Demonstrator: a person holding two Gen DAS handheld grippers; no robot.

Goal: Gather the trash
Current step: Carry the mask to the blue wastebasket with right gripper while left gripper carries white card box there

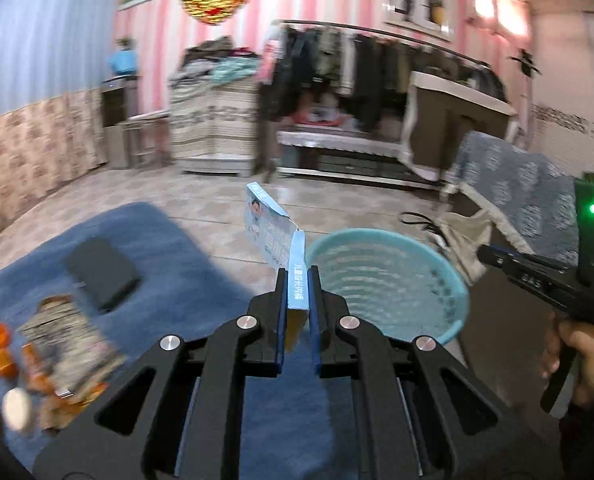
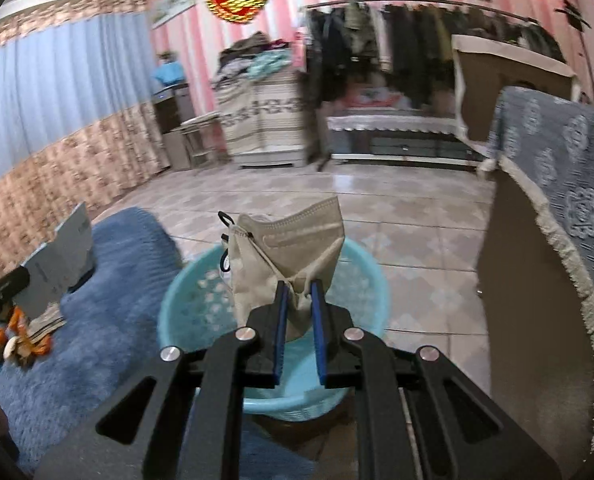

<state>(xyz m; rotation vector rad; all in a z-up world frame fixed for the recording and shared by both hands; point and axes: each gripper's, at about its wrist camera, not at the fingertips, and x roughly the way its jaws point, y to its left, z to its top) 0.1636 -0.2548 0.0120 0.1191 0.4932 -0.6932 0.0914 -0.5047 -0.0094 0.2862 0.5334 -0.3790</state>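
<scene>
The left gripper (image 1: pixel 297 276) is clamped on a flattened light-blue carton (image 1: pixel 275 236), held at nine o'clock of the turquoise plastic basket (image 1: pixel 449 304). The right gripper (image 2: pixel 299 288) pinches a beige face mask (image 2: pixel 289 248) over the basket's middle; more wrappers (image 1: pixel 57 344) lie on the blue rug (image 1: pixel 201 280) at eight o'clock.

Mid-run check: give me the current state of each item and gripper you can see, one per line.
left gripper: shut on the blue carton, held in the air.
blue carton: flattened, beside the basket rim.
right gripper: shut on the beige face mask.
beige face mask: crumpled, above the basket.
turquoise basket: upright on the floor; nothing visible inside.
wrappers and peels: lying on the blue rug, not collected.
black flat item: lying on the rug.
</scene>
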